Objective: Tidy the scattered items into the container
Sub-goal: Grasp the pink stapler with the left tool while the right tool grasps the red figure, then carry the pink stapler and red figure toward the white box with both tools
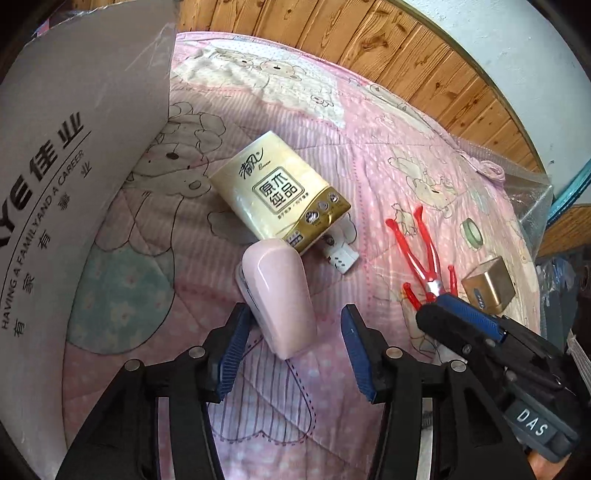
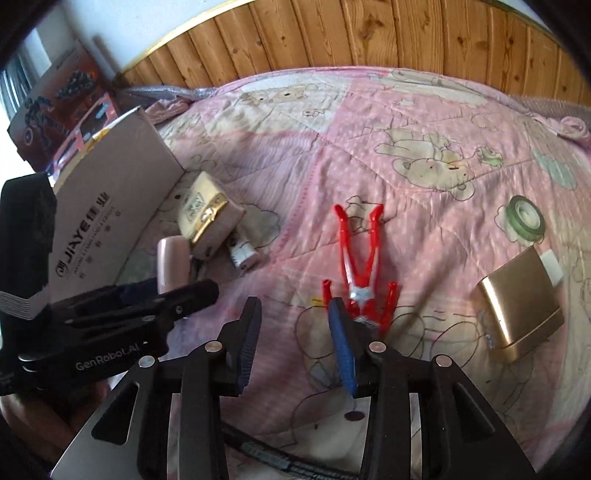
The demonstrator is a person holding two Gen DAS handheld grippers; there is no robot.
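Observation:
A pink oval case (image 1: 280, 295) lies on the quilt between the fingers of my left gripper (image 1: 294, 312), which is open around its near end. Behind it a yellow tissue pack (image 1: 277, 192) rests on a small white item (image 1: 341, 254). A red toy figure (image 2: 360, 266) lies feet away from me; its head end is hidden behind one blue pad (image 2: 341, 339) of my right gripper (image 2: 294, 303), which is open and holds nothing. A gold box (image 2: 517, 314) and a green tape roll (image 2: 524, 218) lie to the right. The cardboard box (image 1: 74, 147) stands at the left.
Everything lies on a pink cartoon quilt (image 2: 369, 147) over a bed, with a wooden wall panel (image 2: 369, 33) behind. The left gripper (image 2: 147, 306) shows at the left of the right wrist view. A printed carton (image 2: 62, 96) stands behind the cardboard box.

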